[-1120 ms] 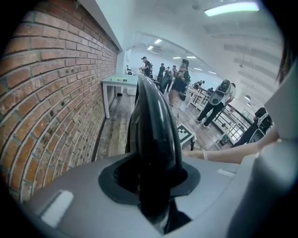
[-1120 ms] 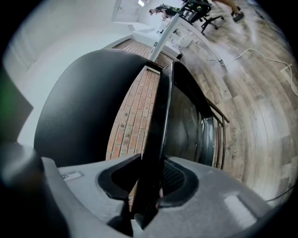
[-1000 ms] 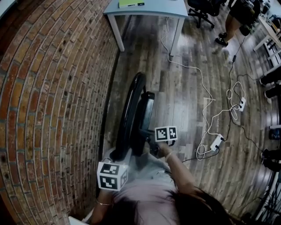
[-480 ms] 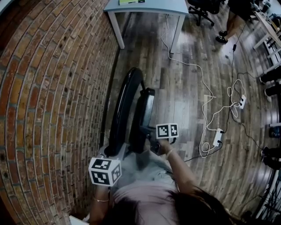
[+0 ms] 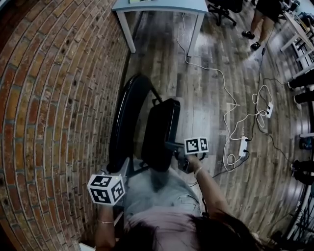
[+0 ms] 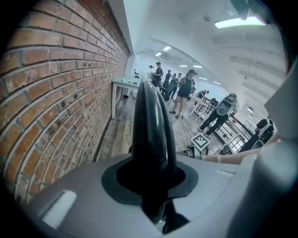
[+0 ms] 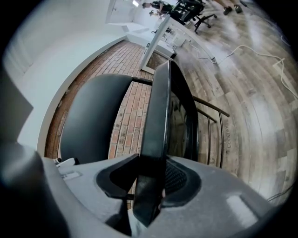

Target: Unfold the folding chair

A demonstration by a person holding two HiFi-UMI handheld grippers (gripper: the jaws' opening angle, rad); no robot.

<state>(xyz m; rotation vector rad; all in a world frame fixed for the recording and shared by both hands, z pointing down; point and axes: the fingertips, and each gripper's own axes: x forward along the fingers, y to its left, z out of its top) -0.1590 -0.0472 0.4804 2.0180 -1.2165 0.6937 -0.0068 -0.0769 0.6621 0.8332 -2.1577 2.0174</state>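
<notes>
Left gripper [image 6: 153, 195] clamps the backrest [image 6: 149, 125], jaws just closing; right gripper [image 7: 149, 190] holds the seat [image 7: 160, 116], jaws just widening: pull apart evenly.

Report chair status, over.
Left gripper just closing, clamped on back. Right gripper just opening some, seat gripped. Seat apart from back, partly unfolded. Wall beside; nothing blocking.

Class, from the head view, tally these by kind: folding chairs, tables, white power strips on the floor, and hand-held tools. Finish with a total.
Black folding chair: 1
Pale table with white legs: 1
White power strips on the wooden floor: 2
Grey hand-held tools with marker cubes: 2, the left tool and the right tool
Total: 6
</notes>
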